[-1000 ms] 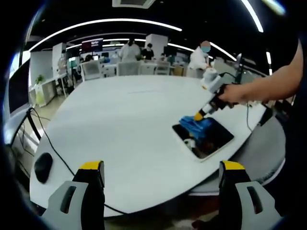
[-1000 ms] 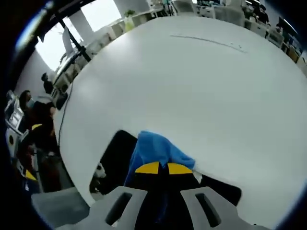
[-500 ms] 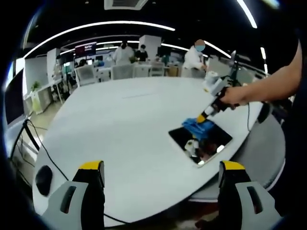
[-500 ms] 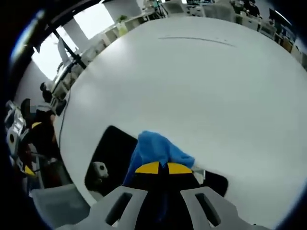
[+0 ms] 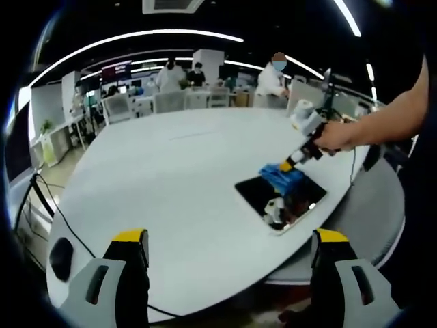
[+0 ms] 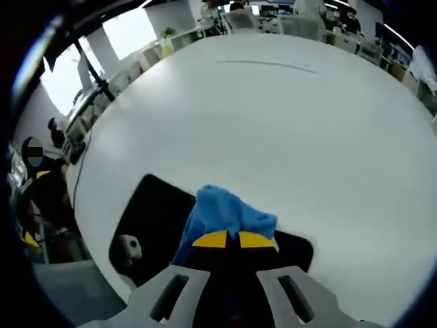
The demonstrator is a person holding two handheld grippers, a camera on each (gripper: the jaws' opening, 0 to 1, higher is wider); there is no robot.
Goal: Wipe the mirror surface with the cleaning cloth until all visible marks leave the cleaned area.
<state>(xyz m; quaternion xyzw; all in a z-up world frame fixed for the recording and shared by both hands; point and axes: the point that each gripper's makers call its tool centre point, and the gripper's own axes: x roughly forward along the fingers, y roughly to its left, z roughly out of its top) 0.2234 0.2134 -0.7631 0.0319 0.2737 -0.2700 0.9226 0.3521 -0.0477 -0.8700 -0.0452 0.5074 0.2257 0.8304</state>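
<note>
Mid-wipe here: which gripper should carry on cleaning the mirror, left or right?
Right. The right gripper is shut on the blue cloth and is pressing it on the mirror. The left gripper is open, holds nothing and hangs back at the table's near edge.

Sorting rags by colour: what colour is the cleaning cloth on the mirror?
Blue; the cleaning cloth shows best in the right gripper view, pinched by the right gripper.

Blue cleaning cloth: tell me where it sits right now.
The blue cleaning cloth is clamped in the right gripper, pressed on the dark rectangular mirror near the white round table's right edge in the left gripper view.
</note>
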